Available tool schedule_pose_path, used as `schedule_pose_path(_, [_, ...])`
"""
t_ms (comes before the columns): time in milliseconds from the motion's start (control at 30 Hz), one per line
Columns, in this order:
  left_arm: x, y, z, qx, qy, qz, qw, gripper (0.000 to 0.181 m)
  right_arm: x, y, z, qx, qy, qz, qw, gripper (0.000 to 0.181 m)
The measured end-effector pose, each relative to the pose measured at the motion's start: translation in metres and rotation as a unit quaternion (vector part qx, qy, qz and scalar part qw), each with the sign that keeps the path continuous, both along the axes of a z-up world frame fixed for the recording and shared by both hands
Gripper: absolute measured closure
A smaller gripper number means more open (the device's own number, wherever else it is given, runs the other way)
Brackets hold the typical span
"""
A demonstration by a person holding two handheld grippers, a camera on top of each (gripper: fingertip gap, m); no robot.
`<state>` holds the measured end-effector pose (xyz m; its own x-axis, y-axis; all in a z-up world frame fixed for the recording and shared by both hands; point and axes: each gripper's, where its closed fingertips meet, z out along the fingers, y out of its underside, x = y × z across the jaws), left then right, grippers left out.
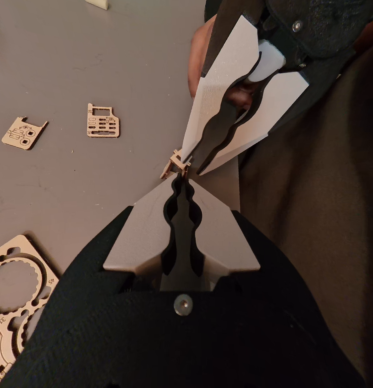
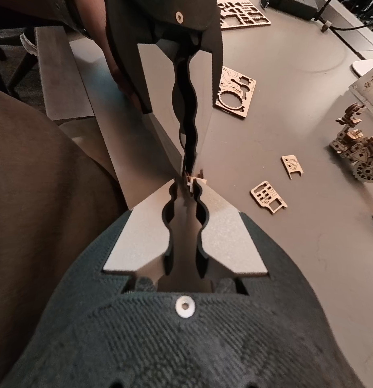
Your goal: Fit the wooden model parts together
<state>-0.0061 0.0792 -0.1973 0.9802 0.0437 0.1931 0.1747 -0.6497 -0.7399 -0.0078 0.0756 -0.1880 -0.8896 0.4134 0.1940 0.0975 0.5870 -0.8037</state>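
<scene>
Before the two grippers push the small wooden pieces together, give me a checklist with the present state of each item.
1. Left gripper shut on its wooden piece: ok.
2. Right gripper holding the small wooden assembly: cannot tell; its tips stand apart, with only one finger against the wood.
3. Tab lined up with its slot: cannot tell, too small and hidden by the tips.
4. Assembly held above the grey table, near its edge: ok.
5. Loose cut-out offcuts lie apart from the work point: ok.
</scene>
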Motion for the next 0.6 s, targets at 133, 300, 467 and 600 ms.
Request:
schedule_pose_path(133, [0.0,0.0,-0.001,-0.002,0.002,-0.001,1.0,0.179,0.0,0.0,0.001,-0.004,-0.003,-0.001,1.0,0.17])
schedule_pose_path(300, [0.001,0.0,-0.001,-0.004,0.007,-0.003,1.0,0.179,-0.001,0.001,0.002,-0.008,-0.003,-0.003,1.0,0.171])
schedule_pose_path(467, [0.001,-0.001,0.002,0.008,-0.006,0.001,1.0,0.179,-0.005,0.008,0.003,-0.005,0.005,-0.014,1.0,0.171])
schedule_pose_path(600, [0.001,-0.003,0.007,0.026,-0.041,0.008,0.999,0.176,-0.01,0.017,0.002,-0.005,0.003,-0.031,1.0,0.17])
